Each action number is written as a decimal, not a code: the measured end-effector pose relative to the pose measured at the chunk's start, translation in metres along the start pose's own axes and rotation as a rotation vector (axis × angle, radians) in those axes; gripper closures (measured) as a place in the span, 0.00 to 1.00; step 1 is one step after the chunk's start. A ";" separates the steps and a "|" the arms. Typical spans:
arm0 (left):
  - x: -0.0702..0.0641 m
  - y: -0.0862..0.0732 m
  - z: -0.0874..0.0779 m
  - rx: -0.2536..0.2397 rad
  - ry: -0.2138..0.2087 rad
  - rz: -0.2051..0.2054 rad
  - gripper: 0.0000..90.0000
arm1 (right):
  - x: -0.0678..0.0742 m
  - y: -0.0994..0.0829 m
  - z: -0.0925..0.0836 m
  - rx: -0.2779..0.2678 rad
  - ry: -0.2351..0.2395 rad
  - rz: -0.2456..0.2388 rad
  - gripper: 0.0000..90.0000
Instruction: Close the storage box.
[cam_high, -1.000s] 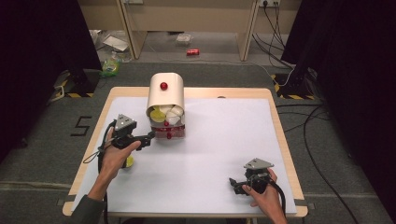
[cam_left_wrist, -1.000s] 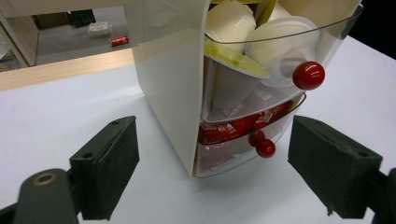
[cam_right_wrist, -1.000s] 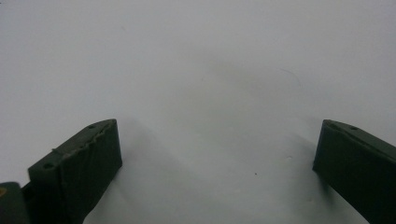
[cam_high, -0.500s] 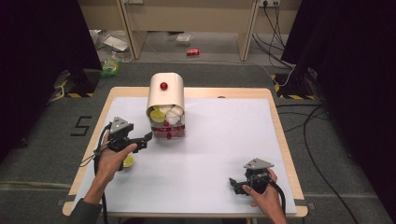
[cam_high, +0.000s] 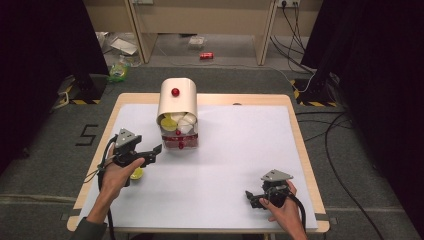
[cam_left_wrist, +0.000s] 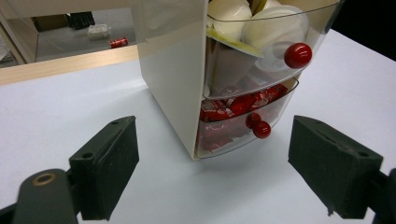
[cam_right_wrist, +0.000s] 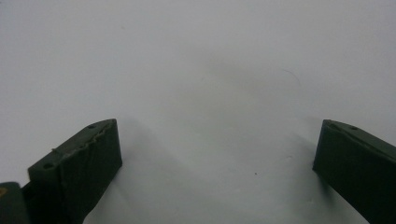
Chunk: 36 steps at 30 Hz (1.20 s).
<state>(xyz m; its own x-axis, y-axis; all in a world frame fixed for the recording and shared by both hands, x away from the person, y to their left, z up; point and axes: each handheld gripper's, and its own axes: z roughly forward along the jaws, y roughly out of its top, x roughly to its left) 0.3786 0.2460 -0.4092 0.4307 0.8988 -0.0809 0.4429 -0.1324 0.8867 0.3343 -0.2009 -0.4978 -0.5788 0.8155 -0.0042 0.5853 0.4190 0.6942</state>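
Observation:
A cream drawer unit (cam_high: 176, 102) with a red knob on top stands at the table's back left. Its clear upper drawer (cam_left_wrist: 261, 32) is pulled out and holds white and yellow cups; the clear lower drawer (cam_left_wrist: 243, 116) holds red packets. Each drawer front carries a red knob. My left gripper (cam_high: 154, 154) is open just left of the lower drawer front, and in the left gripper view (cam_left_wrist: 215, 140) its jaws frame the unit without touching it. My right gripper (cam_high: 251, 199) rests open near the front right, with bare table between its jaws (cam_right_wrist: 217, 135).
A small yellow object (cam_high: 136, 173) lies on the white table (cam_high: 240, 145) under my left hand. Cables trail off the table's right side onto the floor. Beyond the far edge stand wooden furniture legs and a red can (cam_high: 206, 55).
My left gripper has drifted slightly left and toward the person. The right gripper has stayed put.

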 end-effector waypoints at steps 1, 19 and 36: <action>-0.001 0.000 -0.001 -0.003 -0.003 -0.001 0.17 | 0.000 0.000 0.000 -0.001 -0.001 -0.002 0.01; -0.007 -0.011 -0.014 -0.017 -0.039 -0.003 0.17 | 0.000 0.000 0.000 0.000 0.000 -0.001 0.01; -0.016 -0.020 -0.031 -0.046 -0.065 0.019 0.17 | 0.000 0.000 0.000 0.000 -0.002 -0.001 0.01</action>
<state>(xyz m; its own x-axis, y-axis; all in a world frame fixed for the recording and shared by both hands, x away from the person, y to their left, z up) 0.3389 0.2473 -0.4115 0.4893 0.8673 -0.0918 0.3986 -0.1288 0.9081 0.3343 -0.2006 -0.4978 -0.5782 0.8159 -0.0058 0.5850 0.4196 0.6940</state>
